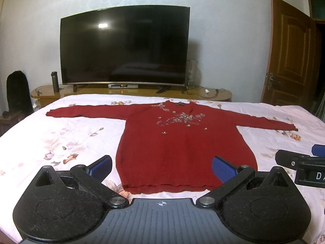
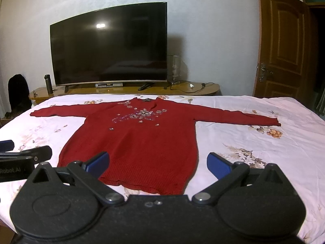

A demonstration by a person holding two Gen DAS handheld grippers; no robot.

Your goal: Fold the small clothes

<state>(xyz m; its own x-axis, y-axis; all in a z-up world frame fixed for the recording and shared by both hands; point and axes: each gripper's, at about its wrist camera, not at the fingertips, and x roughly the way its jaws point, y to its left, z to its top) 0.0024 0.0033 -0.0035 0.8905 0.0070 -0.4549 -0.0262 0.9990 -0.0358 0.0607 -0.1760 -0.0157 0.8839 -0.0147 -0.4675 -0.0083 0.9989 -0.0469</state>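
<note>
Nearest us, our left gripper [image 1: 161,167] and right gripper [image 2: 158,163] both gape wide, holding nothing, poised just short of the hem. The red beaded sweater [image 1: 178,140] lies flat, sleeves outspread, on the floral bedsheet [image 1: 67,140]. Beyond the bed stands a television [image 1: 126,46] on a wooden TV stand [image 1: 219,95].

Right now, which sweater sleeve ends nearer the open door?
The red sweater's sleeve on the right gripper's side; its cuff points toward the brown door.
</note>
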